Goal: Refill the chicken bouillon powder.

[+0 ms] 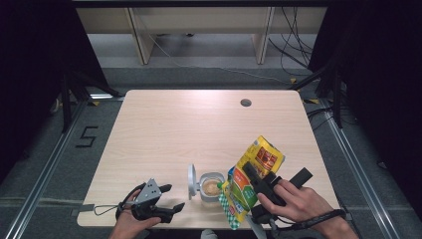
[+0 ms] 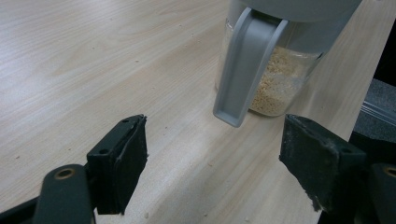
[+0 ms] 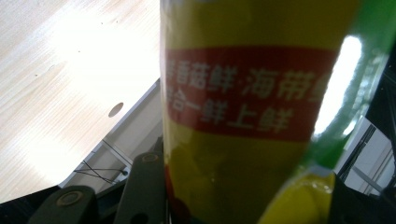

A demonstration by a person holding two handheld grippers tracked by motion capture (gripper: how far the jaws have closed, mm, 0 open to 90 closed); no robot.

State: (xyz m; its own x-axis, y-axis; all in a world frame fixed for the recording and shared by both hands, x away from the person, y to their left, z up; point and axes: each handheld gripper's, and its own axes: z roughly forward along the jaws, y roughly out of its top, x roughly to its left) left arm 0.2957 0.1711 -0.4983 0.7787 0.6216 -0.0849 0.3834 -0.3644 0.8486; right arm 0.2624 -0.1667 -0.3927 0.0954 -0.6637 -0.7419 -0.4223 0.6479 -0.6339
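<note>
Yellow pouch (image 1: 256, 172), printed in red and green, is clamped in the right gripper (image 1: 259, 181) above the near right part of the wooden table (image 1: 199, 124), tilted so that its lower end hangs over a small clear jar (image 1: 211, 186). From the high view the pouch reaches from the jar's right rim up and away to the right, with the person's right hand (image 1: 293, 201) wrapped around the gripper body behind it. That view also shows the jar's grey lid (image 1: 191, 180) flipped open and standing on edge at the jar's left, and the left gripper (image 1: 166, 199) low on the table to the left of the jar, apart from it, held by the left hand (image 1: 130, 219).

The right gripper view brings the pouch (image 3: 252, 107) up close: a red band with white characters crosses its yellow face, and a green edge runs down its right side. The jaws sit partly closed with the pouch pressed between them. Beyond it lie the table edge and a round hole in the tabletop (image 3: 115, 109).

The left gripper view shows what the others leave hidden: the jar (image 2: 280, 79) holds pale, fine granules, and the open lid's grey flap (image 2: 245, 65) hangs down in front of the glass. The left gripper's jaws stand wide apart with bare tabletop between them, the jar just ahead.
</note>
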